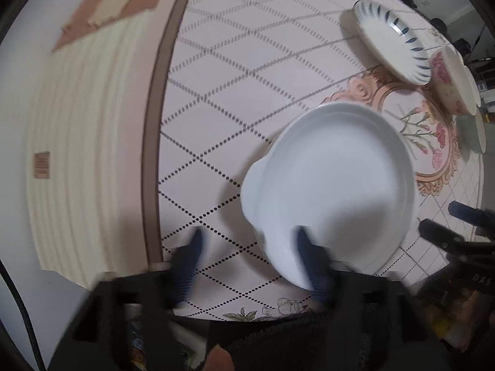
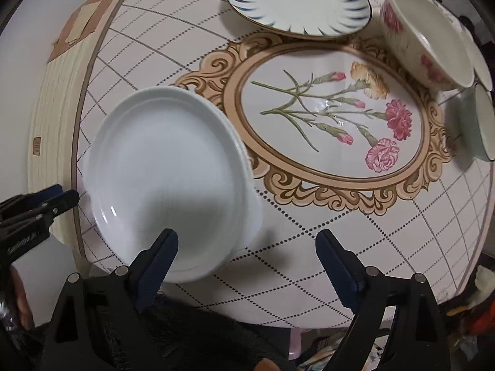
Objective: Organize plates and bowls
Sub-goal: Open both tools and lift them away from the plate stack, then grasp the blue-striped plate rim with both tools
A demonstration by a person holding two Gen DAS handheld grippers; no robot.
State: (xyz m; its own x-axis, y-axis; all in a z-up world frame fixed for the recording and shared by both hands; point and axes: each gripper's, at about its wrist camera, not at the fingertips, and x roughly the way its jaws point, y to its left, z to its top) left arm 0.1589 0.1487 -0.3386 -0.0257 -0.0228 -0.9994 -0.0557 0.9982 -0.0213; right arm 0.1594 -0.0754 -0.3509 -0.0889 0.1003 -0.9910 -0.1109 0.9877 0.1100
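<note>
The white plate (image 2: 167, 182) lies near the table (image 2: 309, 232) edge. Both the left tongs (image 1: 247, 266) and right tongs (image 2: 247, 259) gape wide, each with one finger over its rim. A careless nudge could slide it off.

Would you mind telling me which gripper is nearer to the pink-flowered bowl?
Right. The right gripper is open at the near table edge, nearer the pink-flowered bowl; the left gripper sits farther left, beyond the white plate.
</note>
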